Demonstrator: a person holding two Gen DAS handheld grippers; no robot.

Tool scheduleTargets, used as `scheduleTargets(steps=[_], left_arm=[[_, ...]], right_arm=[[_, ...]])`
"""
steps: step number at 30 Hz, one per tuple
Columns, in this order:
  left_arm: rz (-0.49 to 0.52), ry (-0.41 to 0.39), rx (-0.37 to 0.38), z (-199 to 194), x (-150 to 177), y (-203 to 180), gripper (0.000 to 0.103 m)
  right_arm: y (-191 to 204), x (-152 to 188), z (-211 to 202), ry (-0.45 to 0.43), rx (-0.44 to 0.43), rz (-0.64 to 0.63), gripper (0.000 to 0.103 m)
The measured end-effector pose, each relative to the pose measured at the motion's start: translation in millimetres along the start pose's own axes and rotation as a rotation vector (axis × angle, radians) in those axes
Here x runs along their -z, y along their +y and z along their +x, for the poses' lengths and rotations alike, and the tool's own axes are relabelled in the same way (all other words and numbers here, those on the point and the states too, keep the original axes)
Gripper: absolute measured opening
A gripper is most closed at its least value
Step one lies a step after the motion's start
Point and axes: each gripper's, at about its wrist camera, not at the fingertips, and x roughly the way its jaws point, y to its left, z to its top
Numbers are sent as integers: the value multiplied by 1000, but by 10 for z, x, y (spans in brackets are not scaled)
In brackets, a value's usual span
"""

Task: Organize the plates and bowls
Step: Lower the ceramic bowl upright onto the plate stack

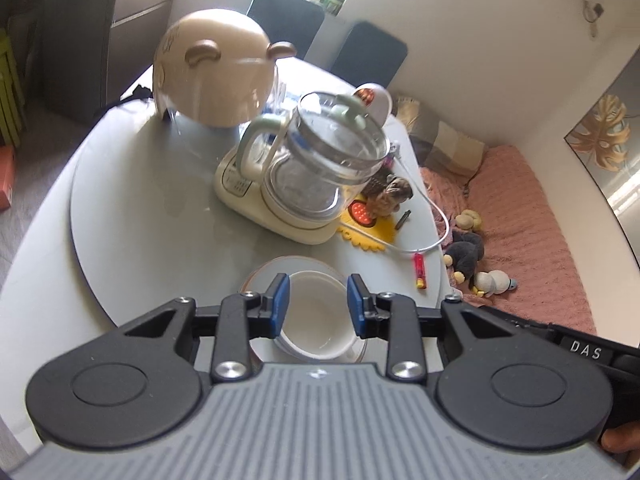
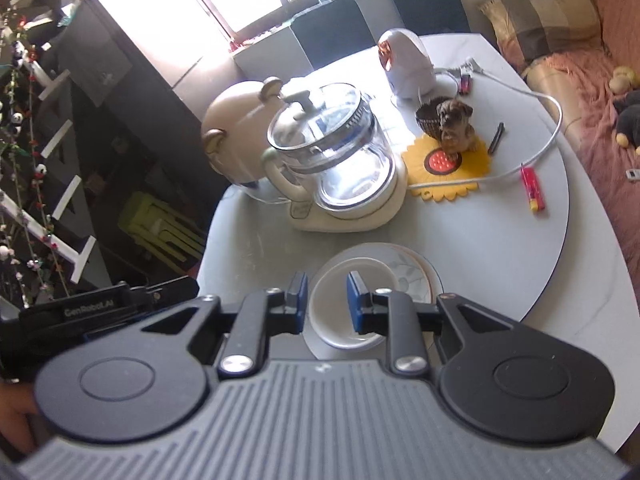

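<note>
A white bowl sits in a flower-patterned plate near the round table's front edge. In the right wrist view the same bowl and plate lie below the fingers. My left gripper hovers well above the stack, open, with nothing between its blue pads. My right gripper hangs beside it at about the same height, also open and holding nothing. Each gripper's black body shows at the edge of the other's view.
Behind the stack stand a glass kettle on a cream base, a beige bear-eared helmet, a dog figurine on a sunflower mat, a white cable and a red lighter. A pink-covered sofa lies to the right.
</note>
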Motion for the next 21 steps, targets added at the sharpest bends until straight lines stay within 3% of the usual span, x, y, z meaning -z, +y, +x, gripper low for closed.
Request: scheduleTargets(steps=[9,21], left_arm=[[111,-56,-25,-611,261,-100,35],[159,-67,-44,-986,656,-141,41]], right_arm=[[207,281,-631,-82,16,-71,25],[350,777,-881,-59,53,-113,25]])
